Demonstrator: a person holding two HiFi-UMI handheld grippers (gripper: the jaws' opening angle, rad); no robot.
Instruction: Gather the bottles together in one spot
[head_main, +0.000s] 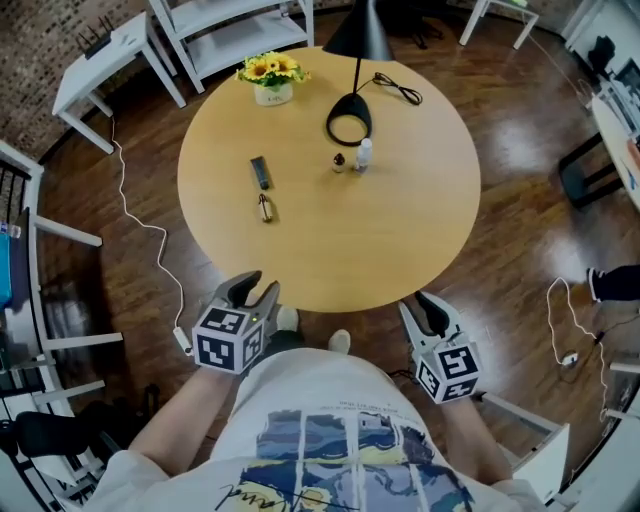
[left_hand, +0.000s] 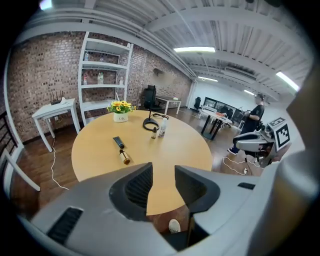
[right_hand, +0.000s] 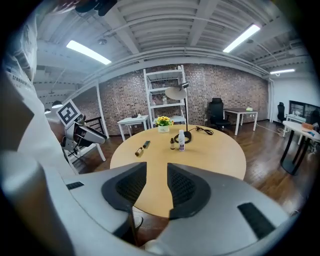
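My left hand-held gripper and right hand-held gripper, narrowly parted and empty, hover at the counter's 6 o'clock edge; the amber bottle and dark tube at 9 o'clock lie ungathered, apart from the white bottle.

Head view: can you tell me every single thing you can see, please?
table: one, light wood, round, middle
lamp: one, black, table's far side
flowers: one bunch, yellow, white pot, table's far left edge
white bottle: one, white, upright by lamp base
small bottle: one, dark, upright left of white bottle
brown bottle: one, brown, lying on table's left part
dark tube: one, black, lying just beyond brown bottle
shelf unit: one, white, beyond table
side table: one, white, far left
left gripper: one, grey, open, empty, near edge
right gripper: one, grey, open, empty, near edge
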